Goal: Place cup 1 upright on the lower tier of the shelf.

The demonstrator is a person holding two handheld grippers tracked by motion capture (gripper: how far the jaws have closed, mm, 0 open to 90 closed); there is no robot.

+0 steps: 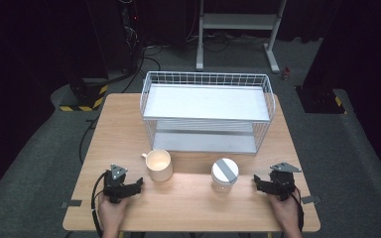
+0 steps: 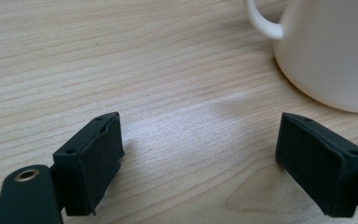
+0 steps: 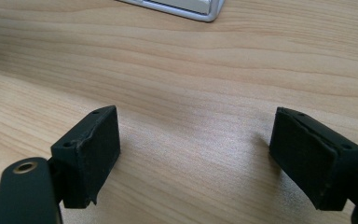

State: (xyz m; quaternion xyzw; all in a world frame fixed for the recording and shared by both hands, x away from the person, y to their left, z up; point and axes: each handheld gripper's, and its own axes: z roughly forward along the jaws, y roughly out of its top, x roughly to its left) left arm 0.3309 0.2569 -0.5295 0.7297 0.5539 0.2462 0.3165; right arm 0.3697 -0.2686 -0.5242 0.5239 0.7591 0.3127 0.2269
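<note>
A cream mug (image 1: pixel 159 164) with its handle to the left stands on the wooden table (image 1: pixel 193 198), in front of a white wire rack (image 1: pixel 207 111). To its right is a clear jar with a grey-striped white lid (image 1: pixel 224 174). My left gripper (image 1: pixel 134 186) rests low at the table's front left, open and empty, just left of the mug. In the left gripper view the mug (image 2: pixel 335 51) sits beyond the right jaw, with the gripper (image 2: pixel 200 154) over bare wood. At the front right my right gripper (image 1: pixel 259 182) is open and empty too, right of the jar; its own view shows the gripper (image 3: pixel 196 149) above bare wood.
The two-tier wire rack takes up the back half of the table; a corner of its base (image 3: pixel 186 7) lies at the top of the right gripper view. Cables (image 1: pixel 129 74) and a metal stand (image 1: pixel 238 29) are on the dark floor behind.
</note>
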